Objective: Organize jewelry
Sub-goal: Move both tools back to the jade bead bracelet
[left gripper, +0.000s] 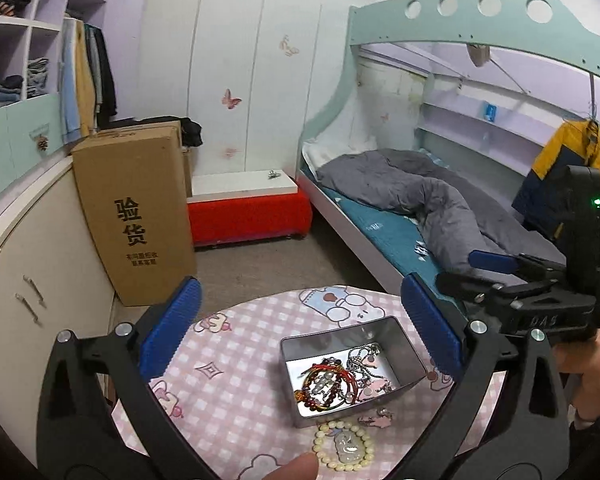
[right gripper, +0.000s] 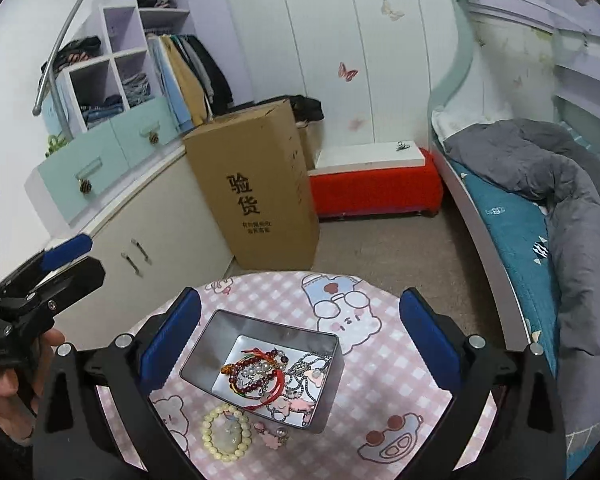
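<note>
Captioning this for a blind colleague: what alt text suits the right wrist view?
A metal tin of tangled bracelets and chains sits on a pink checked tablecloth, between the open right gripper. A cream bead bracelet lies outside the tin.

The surface (right gripper: 380, 368) wears a pink-and-white check cloth with cartoon bears. The tin (right gripper: 204, 360) is grey metal. Inside lie a red cord bracelet (right gripper: 274, 394), dark red beads (right gripper: 242, 376) and a silver chain (right gripper: 304, 364). Beside it sit a cream bead bracelet (right gripper: 225, 432) with a pale, perhaps jade, pendant, and a pink charm (right gripper: 269, 438). The pads (right gripper: 168, 340) are blue on black arms. The box (right gripper: 256, 188) is brown, the bench (right gripper: 374, 190) red.
</note>
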The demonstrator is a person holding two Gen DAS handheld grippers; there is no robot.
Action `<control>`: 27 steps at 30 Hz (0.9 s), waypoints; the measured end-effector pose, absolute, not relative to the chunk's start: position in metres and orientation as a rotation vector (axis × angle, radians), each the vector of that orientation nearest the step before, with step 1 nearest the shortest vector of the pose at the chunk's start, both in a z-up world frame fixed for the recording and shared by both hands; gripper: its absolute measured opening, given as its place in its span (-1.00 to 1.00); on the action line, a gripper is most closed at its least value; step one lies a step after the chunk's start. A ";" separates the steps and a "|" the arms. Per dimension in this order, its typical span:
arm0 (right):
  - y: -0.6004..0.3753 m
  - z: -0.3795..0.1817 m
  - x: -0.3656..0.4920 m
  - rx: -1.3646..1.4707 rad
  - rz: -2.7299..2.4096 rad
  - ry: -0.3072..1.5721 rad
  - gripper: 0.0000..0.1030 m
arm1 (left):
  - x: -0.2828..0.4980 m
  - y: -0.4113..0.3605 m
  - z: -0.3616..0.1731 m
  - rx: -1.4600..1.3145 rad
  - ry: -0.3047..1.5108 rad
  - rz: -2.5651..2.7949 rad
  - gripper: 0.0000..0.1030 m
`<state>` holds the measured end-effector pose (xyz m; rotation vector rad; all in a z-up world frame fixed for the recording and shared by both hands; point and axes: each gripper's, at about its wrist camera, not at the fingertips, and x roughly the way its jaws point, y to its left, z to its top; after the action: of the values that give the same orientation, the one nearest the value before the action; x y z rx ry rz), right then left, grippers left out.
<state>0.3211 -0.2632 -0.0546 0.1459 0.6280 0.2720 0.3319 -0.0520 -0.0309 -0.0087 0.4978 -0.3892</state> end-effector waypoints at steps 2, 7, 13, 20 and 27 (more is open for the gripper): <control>-0.266 -0.052 0.319 0.149 0.264 0.617 0.86 | 0.328 -0.045 -0.031 -0.020 0.493 -0.382 0.89; -0.266 -0.047 0.312 0.143 0.262 0.598 0.86 | 0.316 -0.029 -0.031 -0.045 0.485 -0.360 0.89; -0.262 -0.042 0.302 0.119 0.269 0.585 0.86 | 0.301 -0.017 -0.030 -0.067 0.471 -0.337 0.89; -0.261 -0.041 0.289 0.105 0.273 0.577 0.86 | 0.282 -0.008 -0.038 -0.038 0.455 -0.311 0.89; -0.265 -0.047 0.269 0.113 0.277 0.573 0.86 | 0.268 -0.005 -0.063 -0.016 0.498 -0.316 0.89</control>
<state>0.2689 -0.2648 -0.0471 0.1128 0.5730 0.2766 0.2685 -0.0047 -0.0629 -0.0159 0.4983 -0.3163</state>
